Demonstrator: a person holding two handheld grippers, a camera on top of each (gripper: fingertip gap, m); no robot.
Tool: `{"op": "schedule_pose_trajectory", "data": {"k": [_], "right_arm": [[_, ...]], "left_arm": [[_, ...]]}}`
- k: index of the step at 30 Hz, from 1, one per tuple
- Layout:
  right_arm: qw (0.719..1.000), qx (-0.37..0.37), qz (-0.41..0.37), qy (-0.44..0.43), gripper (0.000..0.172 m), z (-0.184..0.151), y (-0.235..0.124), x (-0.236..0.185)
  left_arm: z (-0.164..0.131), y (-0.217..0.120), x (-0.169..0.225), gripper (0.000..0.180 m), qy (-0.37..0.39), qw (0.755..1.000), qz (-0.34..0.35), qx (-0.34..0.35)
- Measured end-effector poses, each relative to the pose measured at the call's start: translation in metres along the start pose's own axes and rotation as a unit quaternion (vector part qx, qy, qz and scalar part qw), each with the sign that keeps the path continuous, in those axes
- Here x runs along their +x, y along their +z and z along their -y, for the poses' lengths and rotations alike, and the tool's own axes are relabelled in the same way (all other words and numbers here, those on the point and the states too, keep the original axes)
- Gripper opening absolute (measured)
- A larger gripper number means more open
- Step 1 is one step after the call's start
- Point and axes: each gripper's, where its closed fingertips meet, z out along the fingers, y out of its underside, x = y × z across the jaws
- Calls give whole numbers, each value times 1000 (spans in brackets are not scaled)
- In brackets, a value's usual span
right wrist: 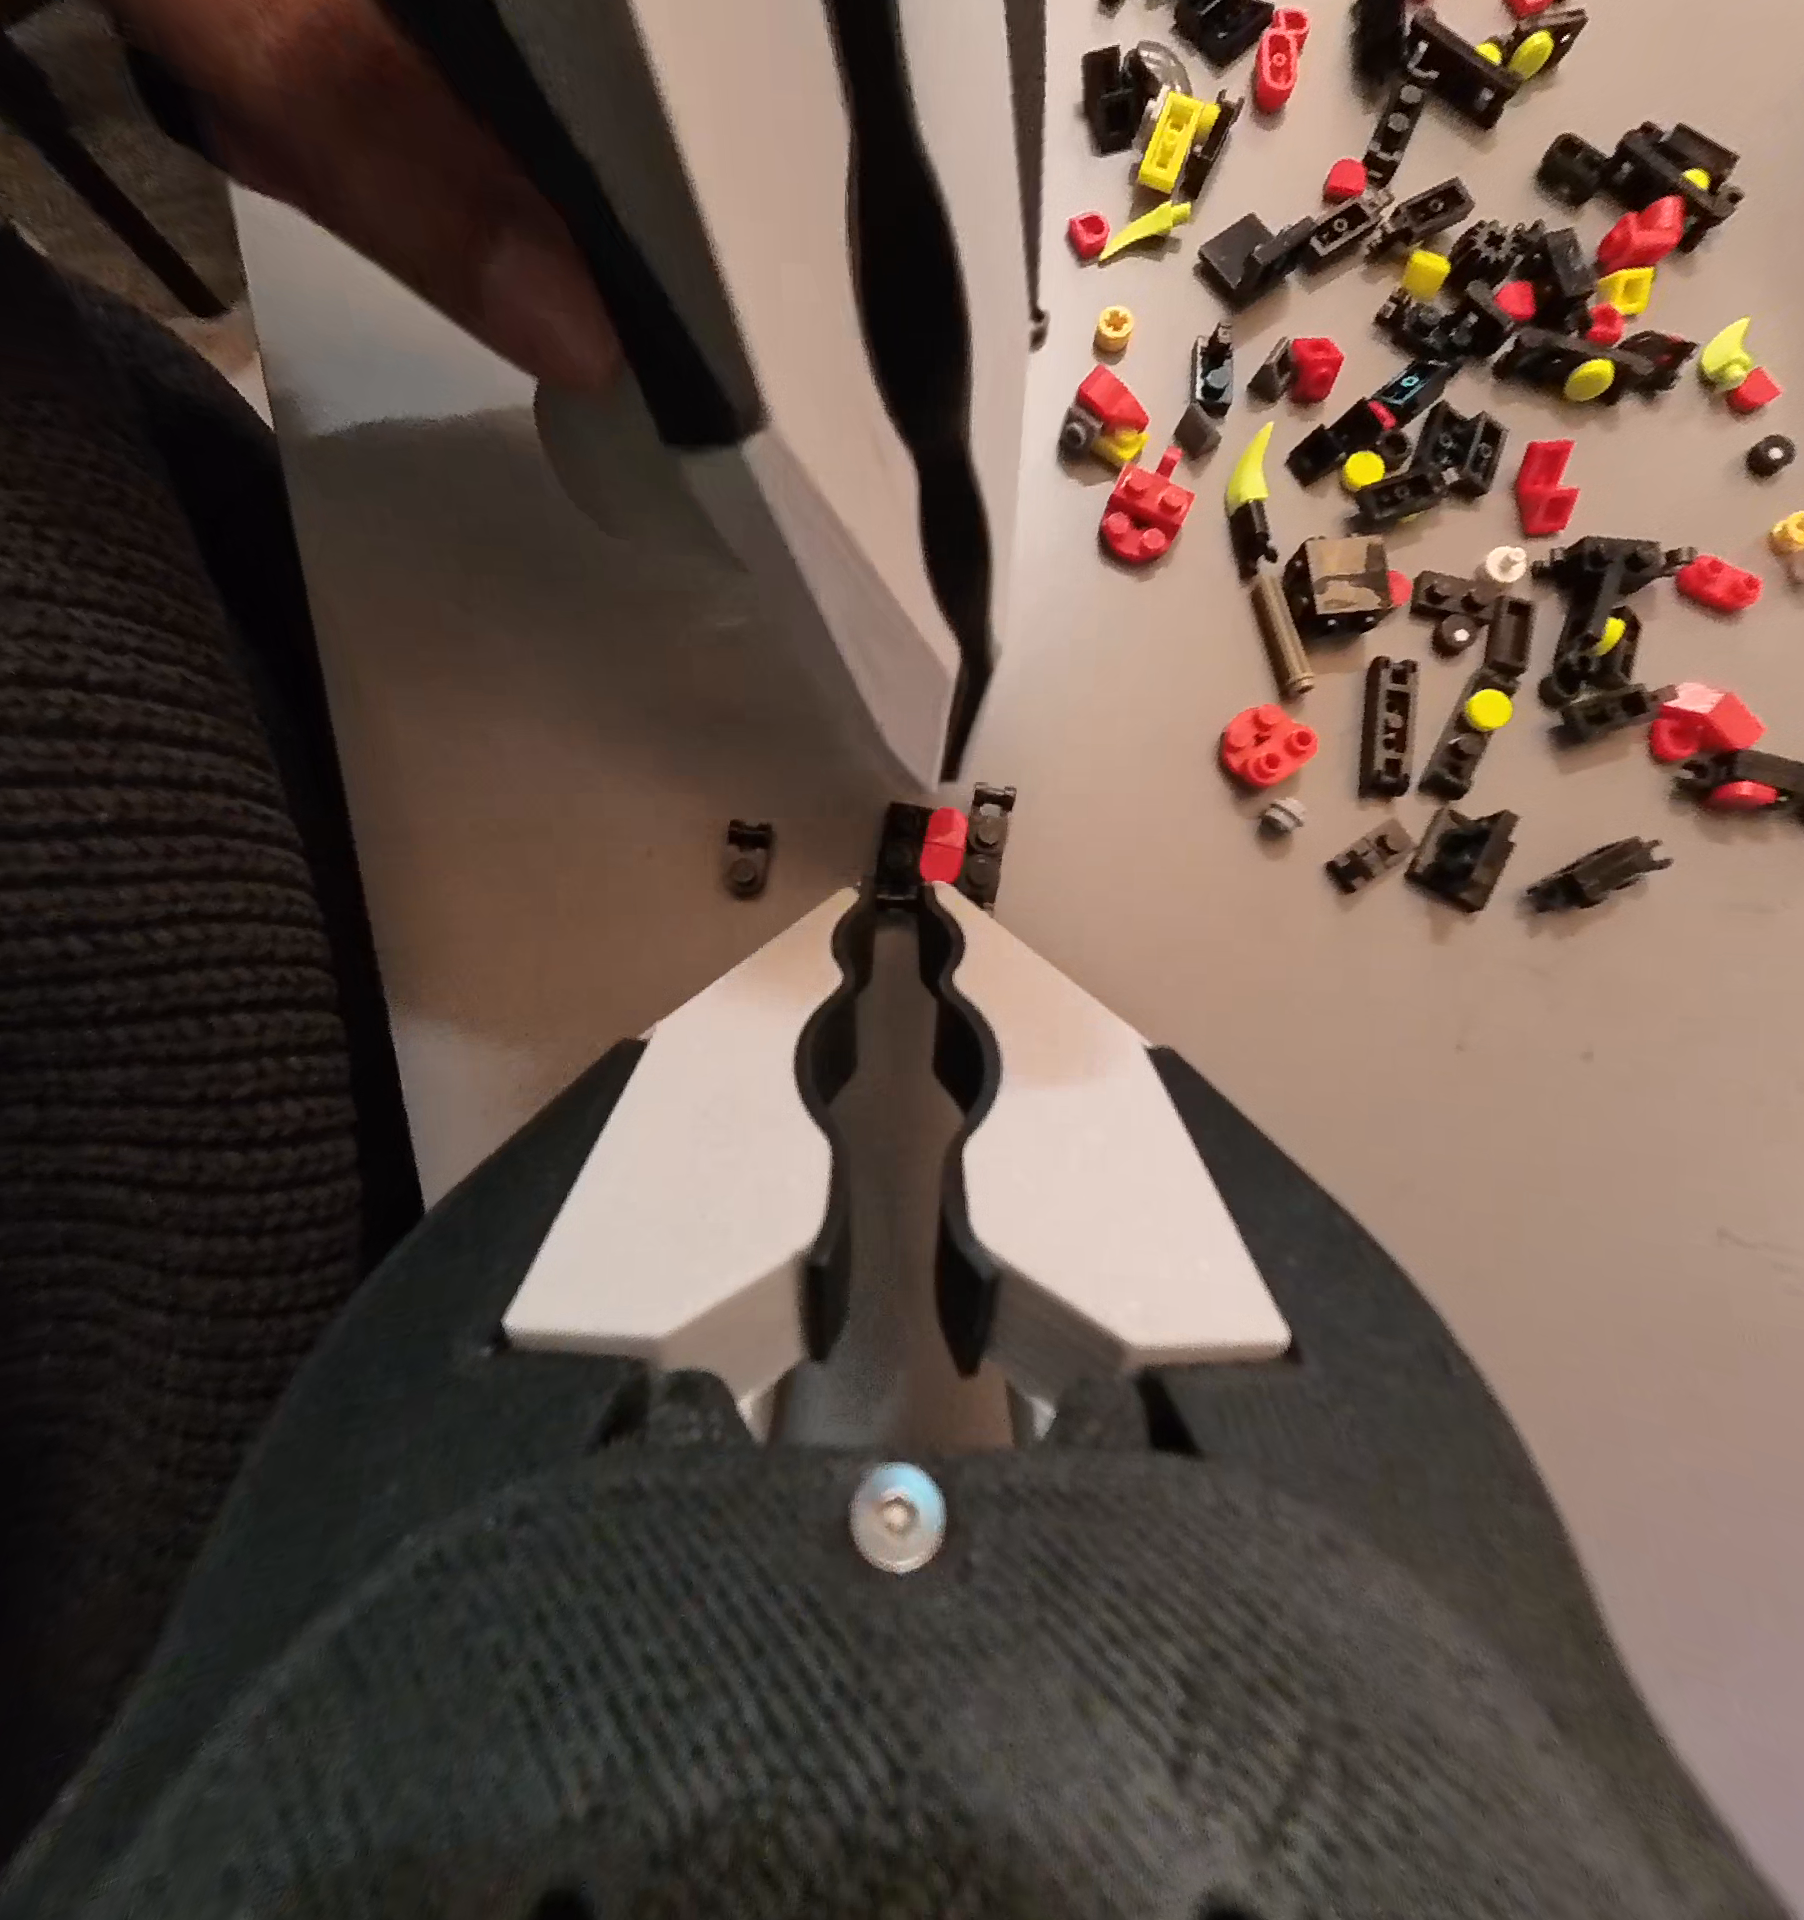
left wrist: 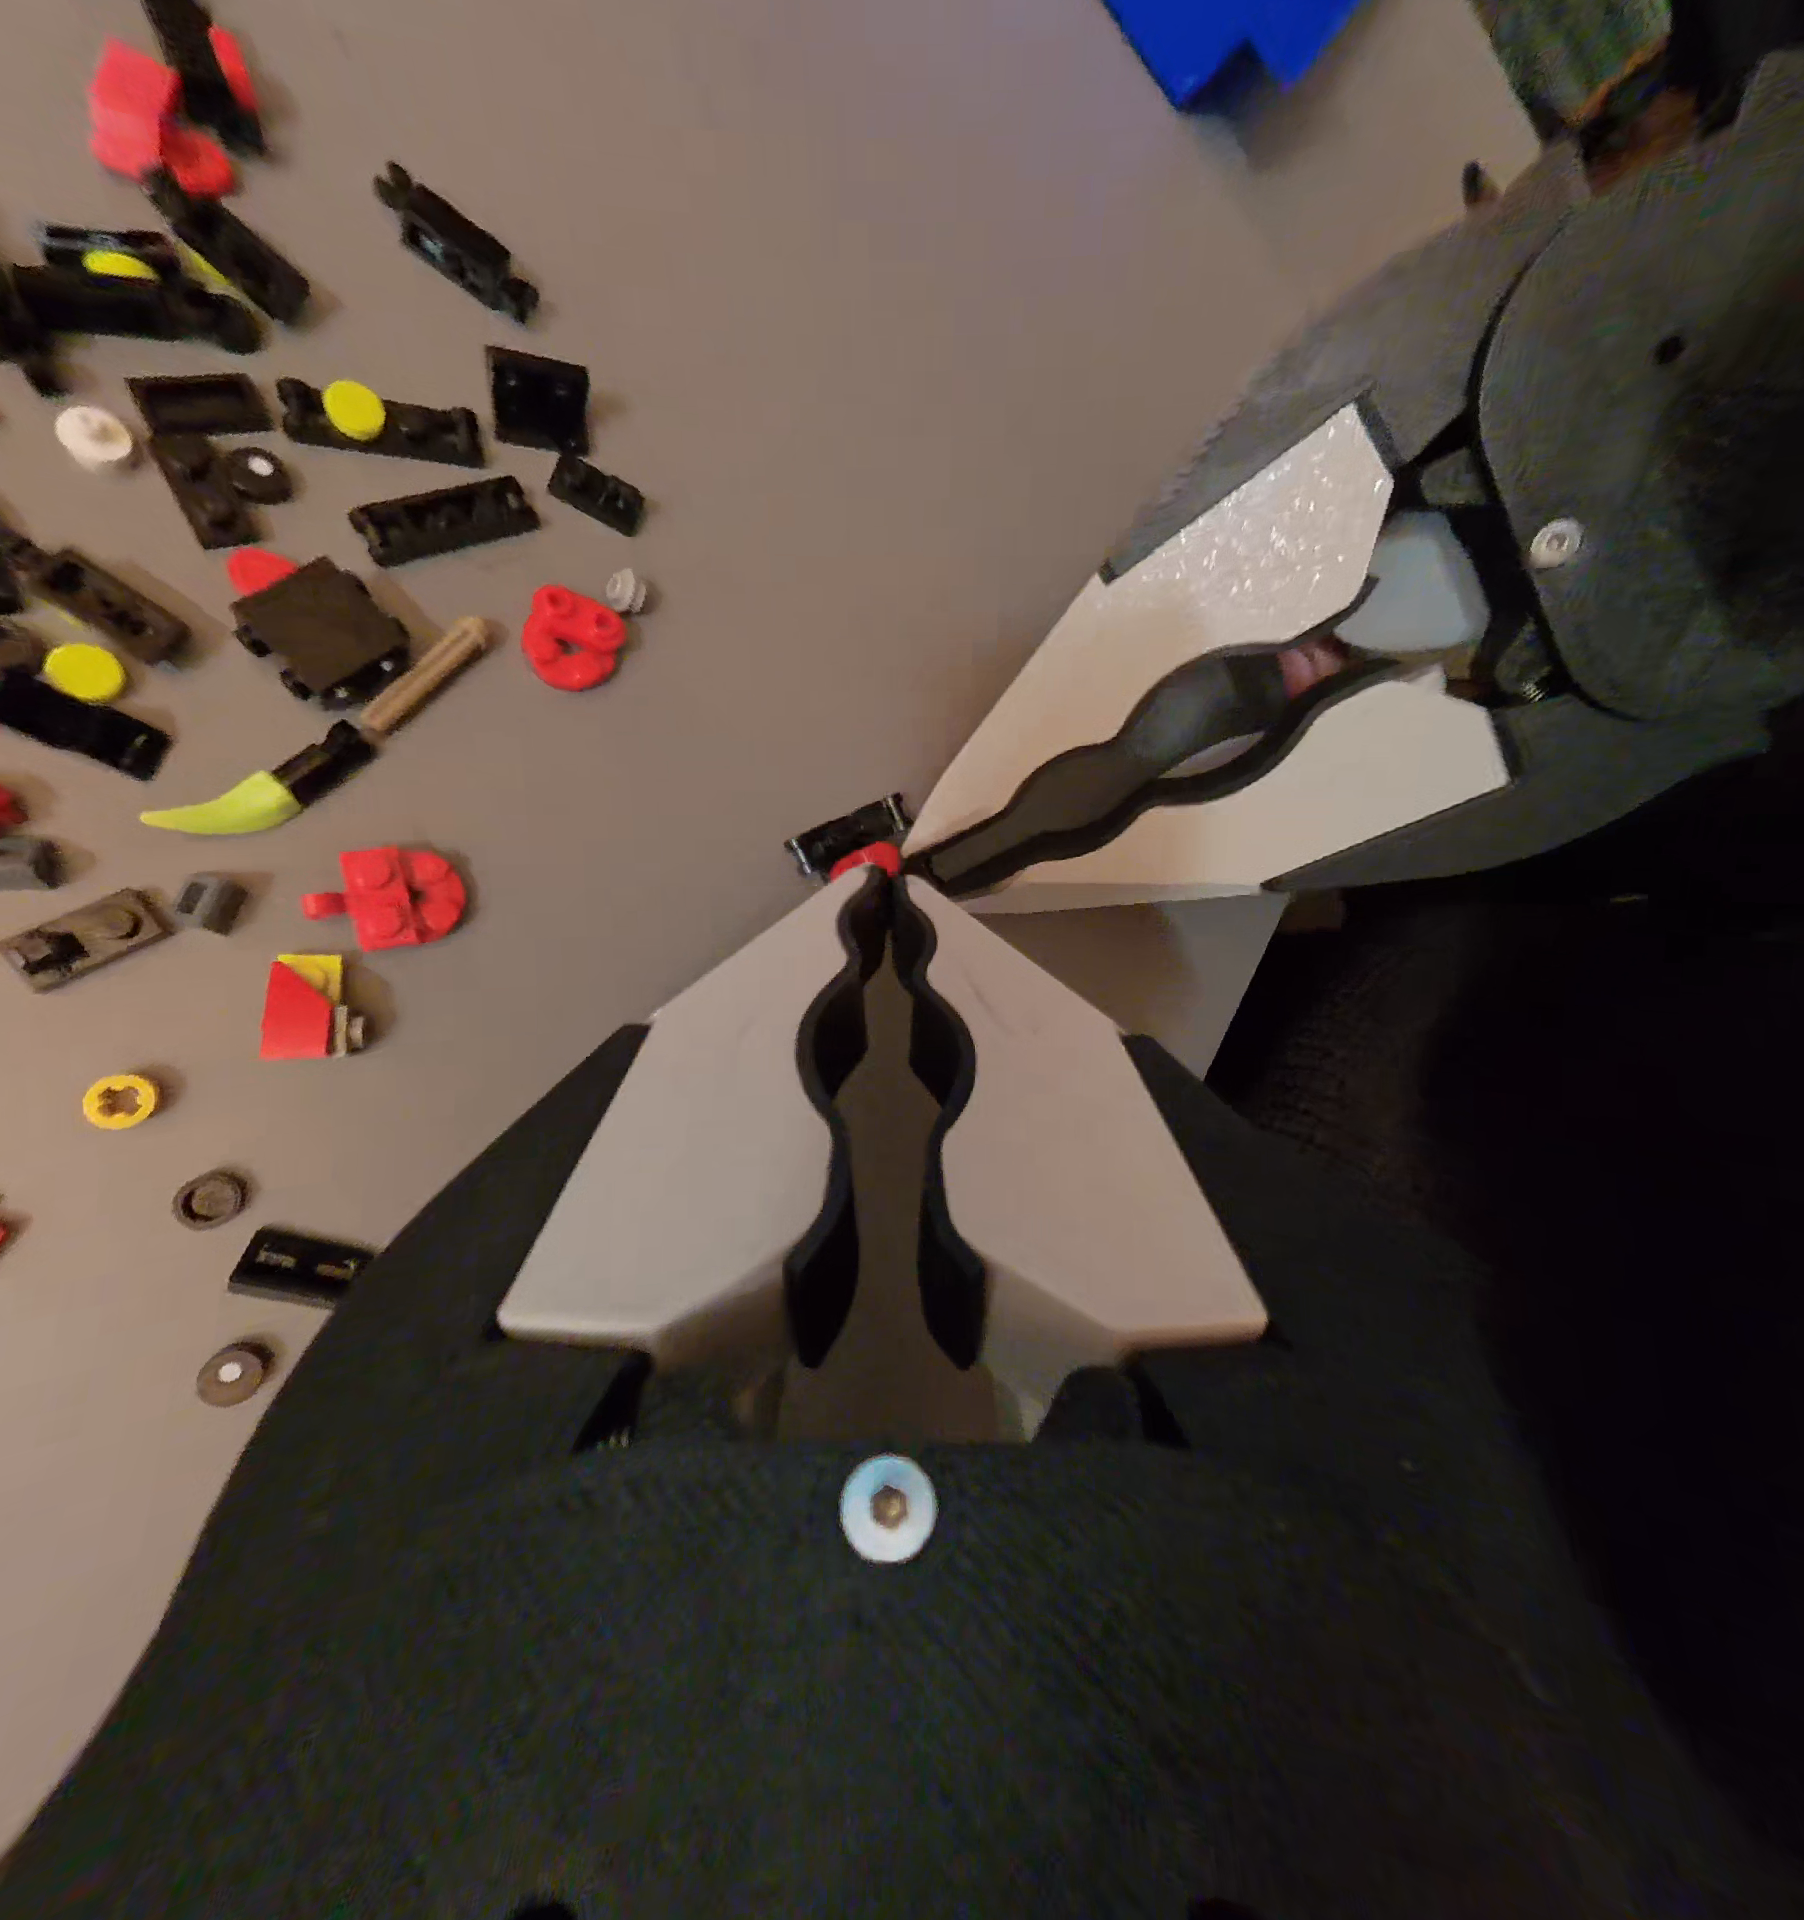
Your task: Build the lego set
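Grippers meet tip to tip at a small black plate (right wrist: pixel 900 847), the right gripper (right wrist: pixel 896 896) pinching its near end to steady it while the left gripper (left wrist: pixel 875 873), fingertips nearly together, nips the red piece (right wrist: pixel 946 842) on it, loose bricks (right wrist: pixel 1500 416) lying well apart from that plate.

both tongs meet tip to tip, left tongs (left wrist: pixel 874 876) closed, right tongs (right wrist: pixel 903 891) nearly closed.
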Motion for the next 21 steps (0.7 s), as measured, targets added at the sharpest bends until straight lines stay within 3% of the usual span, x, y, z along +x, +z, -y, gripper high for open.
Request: {"op": "schedule_pose_trajectory", "data": {"k": [21], "right_arm": [[1000, -8, -3, -3, 6, -1, 3, -1]], "left_arm": [[-11, 13, 7, 0, 0, 999, -1, -33]]}}
